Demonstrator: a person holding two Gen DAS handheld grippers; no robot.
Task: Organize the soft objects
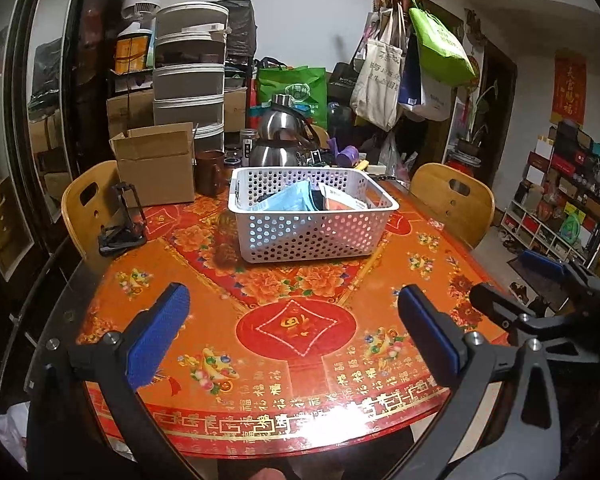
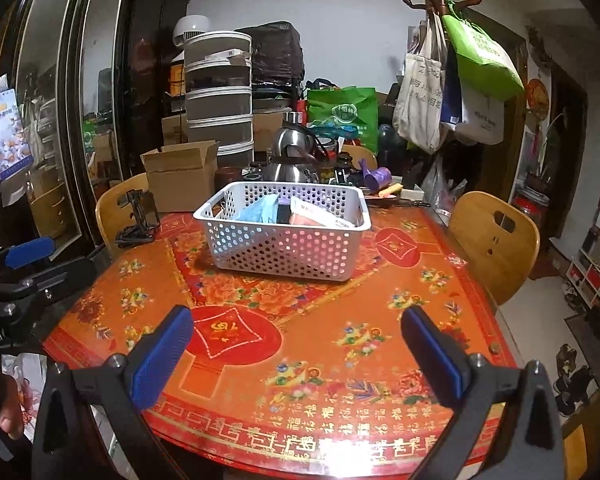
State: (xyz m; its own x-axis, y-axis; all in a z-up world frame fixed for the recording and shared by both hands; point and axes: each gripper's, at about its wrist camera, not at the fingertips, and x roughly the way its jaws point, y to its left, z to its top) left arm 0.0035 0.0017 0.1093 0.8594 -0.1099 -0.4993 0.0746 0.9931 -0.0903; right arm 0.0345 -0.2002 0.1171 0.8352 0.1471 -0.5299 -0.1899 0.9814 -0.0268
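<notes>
A white perforated basket point(image 1: 312, 236) stands on the orange-red round table point(image 1: 300, 340); it also shows in the right wrist view point(image 2: 284, 248). Soft packs lie inside it: a light blue one point(image 1: 290, 198) and an orange-white one point(image 1: 342, 202), also seen from the right as the blue pack point(image 2: 260, 208) and the orange pack point(image 2: 320, 218). My left gripper point(image 1: 294, 320) is open and empty above the table's near edge. My right gripper point(image 2: 298, 344) is open and empty, beside the left one and short of the basket.
A cardboard box point(image 1: 156, 164), a black phone stand point(image 1: 124, 220), a steel kettle point(image 1: 284, 136) and jars sit behind the basket. Wooden chairs point(image 1: 452, 200) stand at both sides. A coat rack with bags point(image 1: 400, 60) and stacked drawers point(image 1: 190, 72) stand behind.
</notes>
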